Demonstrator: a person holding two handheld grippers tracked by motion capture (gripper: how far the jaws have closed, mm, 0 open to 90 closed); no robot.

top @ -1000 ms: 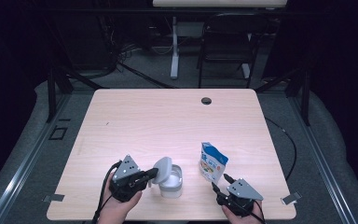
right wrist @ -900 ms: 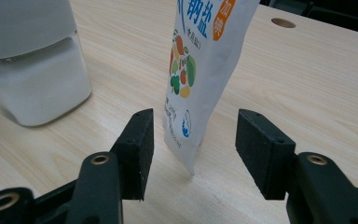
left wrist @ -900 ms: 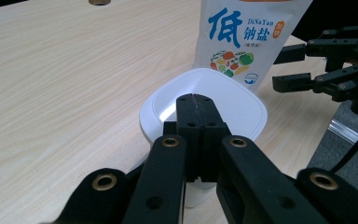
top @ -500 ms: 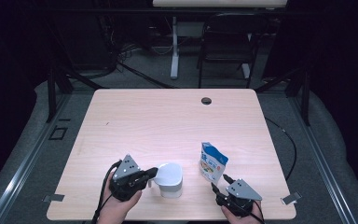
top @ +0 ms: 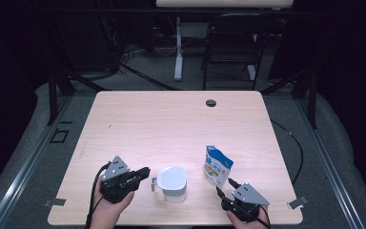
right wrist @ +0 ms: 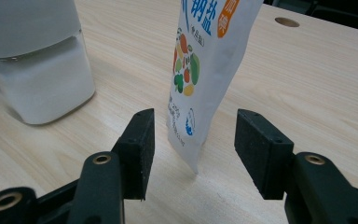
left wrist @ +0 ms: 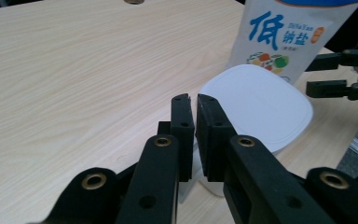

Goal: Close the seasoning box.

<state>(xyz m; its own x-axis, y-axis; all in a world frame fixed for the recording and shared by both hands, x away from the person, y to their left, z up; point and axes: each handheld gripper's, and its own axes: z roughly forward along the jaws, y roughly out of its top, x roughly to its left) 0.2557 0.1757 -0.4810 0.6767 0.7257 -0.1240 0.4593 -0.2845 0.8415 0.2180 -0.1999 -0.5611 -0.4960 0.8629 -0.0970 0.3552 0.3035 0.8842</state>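
- L gripper [top: 145, 171] near bench [top: 171, 119] front edge, left of centre; jaws clenched, nothing visibly between them, tips just beside the white lidded container [top: 172, 182].
- Container sits by front edge, mid-bench, lid on.
- Salt pouch [top: 217, 165] upright, just right of container.
- R gripper [top: 225, 187] near front-right corner; jaws released, either side of pouch's lower edge, not touching.

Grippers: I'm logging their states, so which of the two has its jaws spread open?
The right gripper, facing the standing salt bag, has jaws wide apart. The left gripper, beside the white lidded container, is nearly closed.
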